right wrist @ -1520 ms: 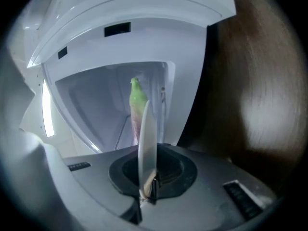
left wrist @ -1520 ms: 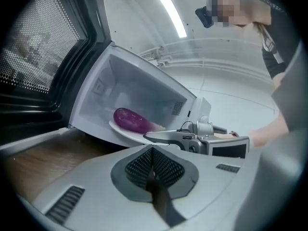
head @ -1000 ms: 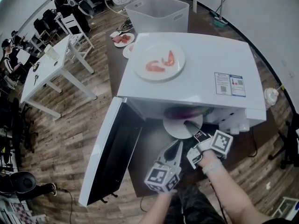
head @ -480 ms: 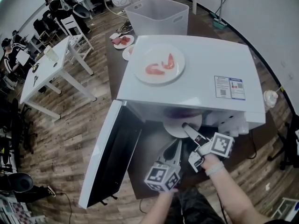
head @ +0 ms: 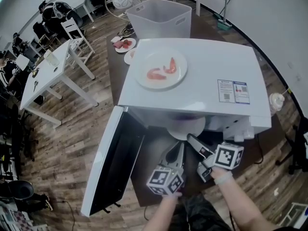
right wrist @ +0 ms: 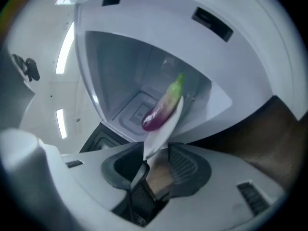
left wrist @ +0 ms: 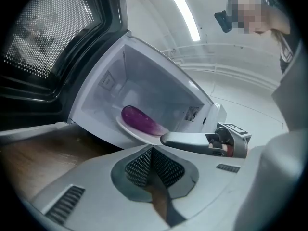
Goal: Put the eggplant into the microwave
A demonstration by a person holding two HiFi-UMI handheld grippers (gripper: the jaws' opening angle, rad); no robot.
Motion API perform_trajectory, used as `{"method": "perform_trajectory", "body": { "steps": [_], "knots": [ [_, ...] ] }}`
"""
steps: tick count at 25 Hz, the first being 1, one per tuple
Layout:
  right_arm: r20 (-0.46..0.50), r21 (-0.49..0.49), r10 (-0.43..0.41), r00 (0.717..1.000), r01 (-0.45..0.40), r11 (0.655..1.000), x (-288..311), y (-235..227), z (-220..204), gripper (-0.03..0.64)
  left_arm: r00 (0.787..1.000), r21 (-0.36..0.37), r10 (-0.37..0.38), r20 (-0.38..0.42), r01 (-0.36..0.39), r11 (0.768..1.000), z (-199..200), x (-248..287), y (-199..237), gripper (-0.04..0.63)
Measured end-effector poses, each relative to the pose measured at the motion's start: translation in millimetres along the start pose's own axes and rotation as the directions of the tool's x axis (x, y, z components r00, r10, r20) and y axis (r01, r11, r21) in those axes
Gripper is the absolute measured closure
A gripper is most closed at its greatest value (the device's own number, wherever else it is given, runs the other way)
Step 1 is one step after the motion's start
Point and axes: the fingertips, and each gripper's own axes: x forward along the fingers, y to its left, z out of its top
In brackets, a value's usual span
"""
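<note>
Head view: the right tool (head: pixel 195 144) sits at the mouth of the open microwave (head: pixel 192 76). Left gripper view: the left tool (left wrist: pixel 151 150) is closed and empty; the eggplant (left wrist: pixel 137 119) lies on its plate (left wrist: pixel 139 134) inside. Right gripper view: the jaws have just been opening and now stand wide, the plate rim loose between them; best withdraw straight back without nudging it

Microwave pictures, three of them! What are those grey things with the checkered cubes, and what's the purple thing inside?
A person holds a grabbing tool in each hand; the cubes are part of them. One picture comes from a camera on the person's head, the others from cameras on each tool. The microwave stands open, a plate of pink food on top. The purple thing is an eggplant, lying on a white plate inside. The right tool has just been opening, the plate's rim between its jaws, unpressed. The left tool is shut and empty.
</note>
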Motion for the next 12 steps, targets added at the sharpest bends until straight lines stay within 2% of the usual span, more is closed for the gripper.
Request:
{"method": "perform_trajectory", "body": {
  "steps": [4,10,12],
  "knots": [
    [-0.068,-0.190,-0.019,0.997,0.006,0.982,-0.5,4.3,-7.6,0.471,1.000,0.012,0.001,-0.013,-0.001,1.000,2.5,3.4,1.2,0.594],
    [-0.111,-0.322,-0.049,0.993,0.011,0.947,0.4,10.3,-13.1,0.484,1.000,0.018,0.002,-0.023,-0.002,1.000,4.9,6.5,4.7,0.594],
    [-0.118,-0.356,-0.066,0.991,0.020,0.934,0.7,10.5,-13.3,0.525,1.000,0.017,0.002,-0.025,-0.002,1.000,5.0,7.0,5.8,0.594]
  ]
}}
